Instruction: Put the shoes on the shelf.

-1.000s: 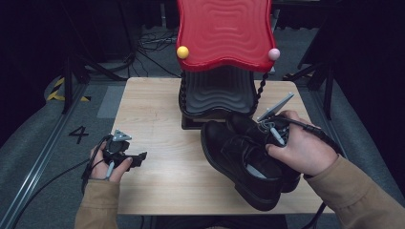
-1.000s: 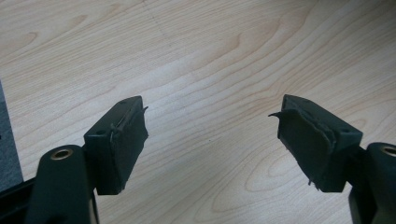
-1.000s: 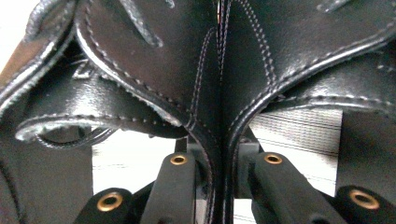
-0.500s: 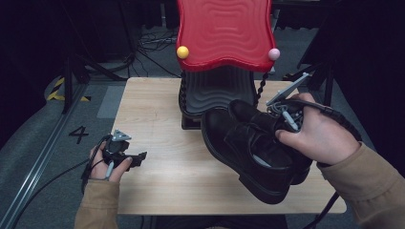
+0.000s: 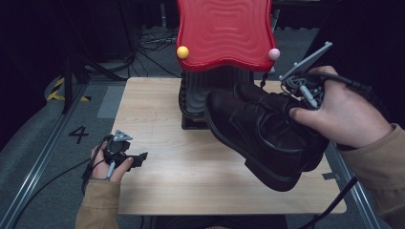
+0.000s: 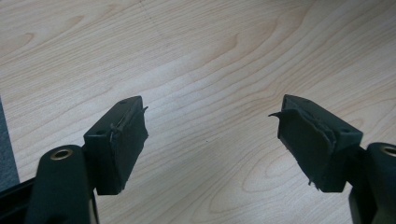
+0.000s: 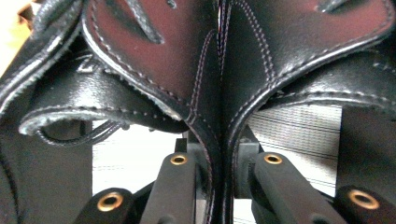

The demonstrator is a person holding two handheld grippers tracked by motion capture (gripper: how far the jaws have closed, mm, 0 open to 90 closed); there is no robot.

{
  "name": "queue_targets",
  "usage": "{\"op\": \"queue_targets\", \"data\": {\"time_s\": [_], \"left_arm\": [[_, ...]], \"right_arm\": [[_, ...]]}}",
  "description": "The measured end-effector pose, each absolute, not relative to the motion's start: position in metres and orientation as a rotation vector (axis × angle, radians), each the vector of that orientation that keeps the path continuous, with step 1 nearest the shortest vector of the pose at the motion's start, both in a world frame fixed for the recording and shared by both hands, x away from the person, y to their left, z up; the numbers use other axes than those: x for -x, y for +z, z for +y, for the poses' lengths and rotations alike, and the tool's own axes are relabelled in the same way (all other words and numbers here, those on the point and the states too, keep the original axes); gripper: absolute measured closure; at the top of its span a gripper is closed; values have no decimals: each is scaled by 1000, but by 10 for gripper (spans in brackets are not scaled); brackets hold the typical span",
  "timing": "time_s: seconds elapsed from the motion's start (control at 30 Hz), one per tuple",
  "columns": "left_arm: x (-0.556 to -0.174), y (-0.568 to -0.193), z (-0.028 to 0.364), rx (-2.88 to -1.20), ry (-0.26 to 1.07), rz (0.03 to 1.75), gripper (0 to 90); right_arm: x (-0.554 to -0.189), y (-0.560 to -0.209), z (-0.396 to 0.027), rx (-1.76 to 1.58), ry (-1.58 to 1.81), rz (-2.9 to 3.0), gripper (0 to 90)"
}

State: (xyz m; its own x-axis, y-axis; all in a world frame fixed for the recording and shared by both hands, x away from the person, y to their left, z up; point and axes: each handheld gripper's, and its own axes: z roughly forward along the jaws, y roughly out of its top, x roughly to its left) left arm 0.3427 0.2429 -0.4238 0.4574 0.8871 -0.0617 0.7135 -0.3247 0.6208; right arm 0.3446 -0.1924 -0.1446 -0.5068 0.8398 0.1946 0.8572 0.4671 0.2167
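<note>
We hold the pair of black shoes in the air just in front of the red stand, our right gripper clamped on their inner collars pressed together. Well to the left of the stand, our left gripper rests low on the wooden table, jaws wide apart with nothing between them.
</note>
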Motion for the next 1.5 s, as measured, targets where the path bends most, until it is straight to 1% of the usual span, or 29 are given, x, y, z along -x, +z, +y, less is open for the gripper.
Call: {"op": "queue_targets", "data": {"time_s": [0.1,0.13,0.27,0.43,0.73,0.8,1.1,1.17,1.2,1.23,1.5], "left_arm": [[-342,-423,243,-2127,391,1331,243],[-342,-424,244,-2125,392,1329,243],[-341,-424,244,-2128,395,1331,243],[-337,-424,248,-2125,393,1339,243],[-334,-425,254,-2101,397,1357,242],[-334,-425,255,-2103,394,1359,242],[-337,-429,256,-2104,378,1347,240],[-338,-429,257,-2100,372,1352,240],[-338,-430,257,-2096,368,1352,240],[-338,-430,257,-2092,367,1357,240],[-339,-430,257,-2083,367,1348,238]], "right_arm": [[-345,-134,-192,1534,-461,-2641,826],[-346,-124,-190,1539,-477,-2644,826],[-348,-113,-188,1543,-497,-2645,826],[-361,-91,-181,1572,-528,-2636,826],[-398,-64,-166,1696,-602,-2627,826],[-401,-63,-164,1704,-606,-2628,826],[-447,-40,-139,1828,-681,-2607,826],[-451,-38,-137,1840,-688,-2608,826],[-460,-35,-132,1869,-697,-2597,826],[-460,-35,-132,1869,-697,-2597,826],[-497,-32,-107,2022,-791,-2603,826]]}}
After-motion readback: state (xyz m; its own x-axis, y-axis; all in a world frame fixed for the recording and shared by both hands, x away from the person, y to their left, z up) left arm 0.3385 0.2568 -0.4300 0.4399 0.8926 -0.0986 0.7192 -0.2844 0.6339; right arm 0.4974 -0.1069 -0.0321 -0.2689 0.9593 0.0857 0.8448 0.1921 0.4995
